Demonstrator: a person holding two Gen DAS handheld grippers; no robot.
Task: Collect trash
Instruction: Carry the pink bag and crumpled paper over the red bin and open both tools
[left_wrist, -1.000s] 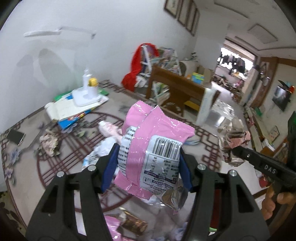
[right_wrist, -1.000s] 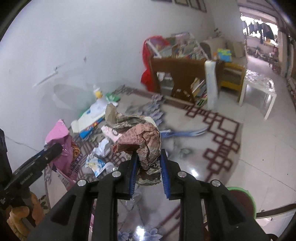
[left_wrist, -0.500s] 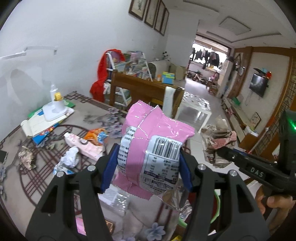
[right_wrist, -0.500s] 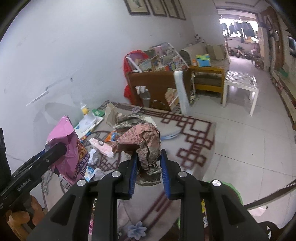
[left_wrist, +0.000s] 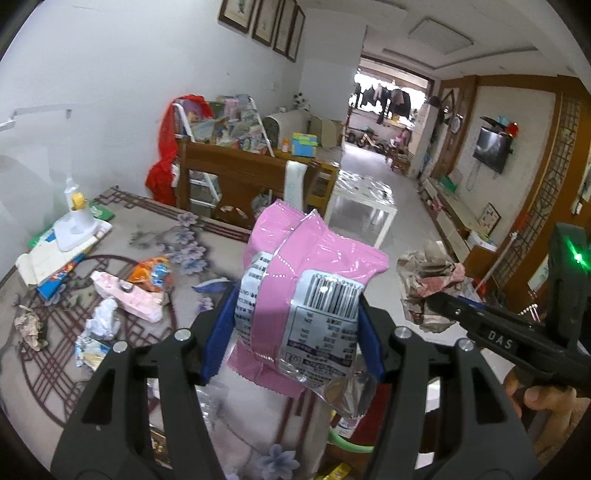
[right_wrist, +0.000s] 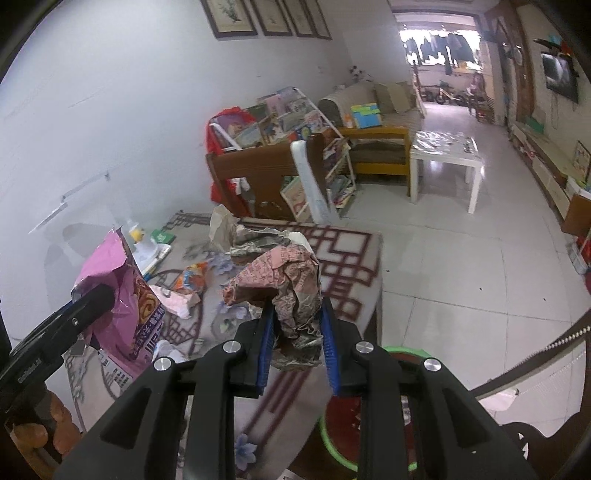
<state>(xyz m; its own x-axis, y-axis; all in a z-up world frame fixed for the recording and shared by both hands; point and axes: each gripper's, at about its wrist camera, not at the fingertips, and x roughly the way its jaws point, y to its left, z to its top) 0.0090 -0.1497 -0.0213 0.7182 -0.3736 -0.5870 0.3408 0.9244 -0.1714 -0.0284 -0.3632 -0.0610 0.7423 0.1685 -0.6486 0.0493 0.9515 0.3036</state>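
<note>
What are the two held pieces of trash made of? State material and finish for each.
Pink wrapper: seemingly thin plastic film, glossy; glare streaks, crimped seam, silvery inside at the torn end.
Paper wad: apparently printed paper, matte; sharp crumples, rows of print, no shine.

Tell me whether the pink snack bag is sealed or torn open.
Torn open: in the right wrist view, the pink snack bag shows a ragged, gaping top edge.

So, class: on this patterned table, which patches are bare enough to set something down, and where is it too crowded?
Bare cloth shows along the table's right edge, beside the tiled floor, and in the far corner near the wooden chair. The left side is crowded: a lamp on books, an orange wrapper, a pink packet and crumpled tissue lie close together.
</note>
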